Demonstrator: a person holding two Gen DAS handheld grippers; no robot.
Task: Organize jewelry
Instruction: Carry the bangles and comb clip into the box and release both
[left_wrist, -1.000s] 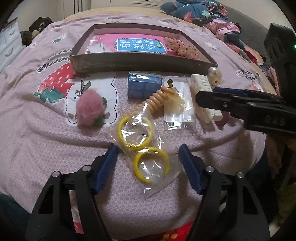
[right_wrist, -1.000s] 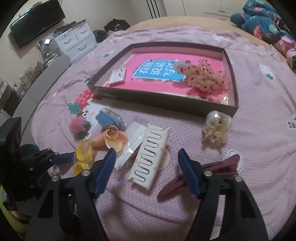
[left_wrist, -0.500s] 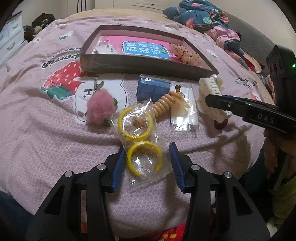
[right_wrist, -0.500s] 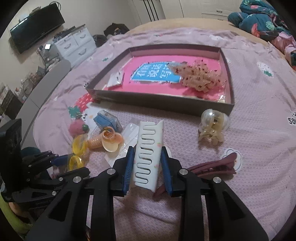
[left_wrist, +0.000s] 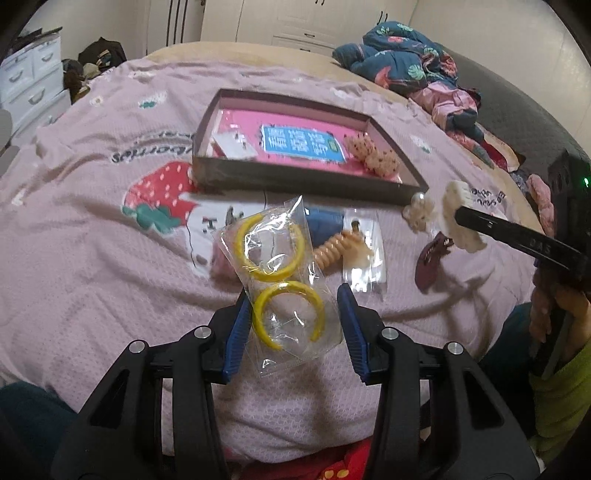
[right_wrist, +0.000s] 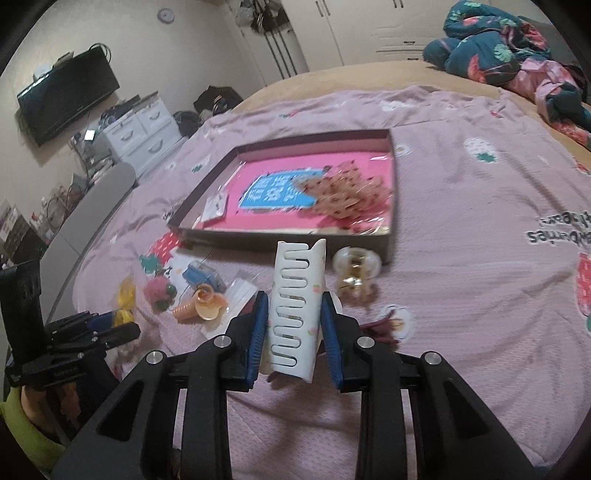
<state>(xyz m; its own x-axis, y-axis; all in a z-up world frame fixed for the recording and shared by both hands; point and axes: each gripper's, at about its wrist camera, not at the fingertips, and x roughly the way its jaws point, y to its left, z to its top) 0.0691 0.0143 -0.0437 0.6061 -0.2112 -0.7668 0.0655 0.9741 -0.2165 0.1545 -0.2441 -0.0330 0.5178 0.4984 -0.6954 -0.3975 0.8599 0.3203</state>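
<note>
Left wrist view: the left gripper (left_wrist: 293, 328) pinches a clear plastic packet (left_wrist: 280, 280) holding two yellow open rings (left_wrist: 271, 247), lifted just above the pink bedspread (left_wrist: 92, 258); its jaws have just closed, blue pads against the packet's lower sides; the film is thin, crinkled and glossy, so it is judged light and slippery, best held across the lower ring, whose stiff hoop backs the film. Right wrist view: the right gripper (right_wrist: 295, 325) clamps a white hair claw (right_wrist: 297, 310) by its long flanks, raised off the bed; its jaws have also just closed on it; the claw is rigid moulded plastic with a serpentine slot and small printed motifs, probably light, smooth and somewhat brittle at the teeth. Beyond both lies a shallow brown box (right_wrist: 280, 236) with a pink lining, already containing a card and beige spotted bows (right_wrist: 347, 195); a coiled peach hair tie (left_wrist: 332, 251), a pearly claw (right_wrist: 356, 267) and a maroon clip (left_wrist: 430, 258) remain on the bedspread.
</note>
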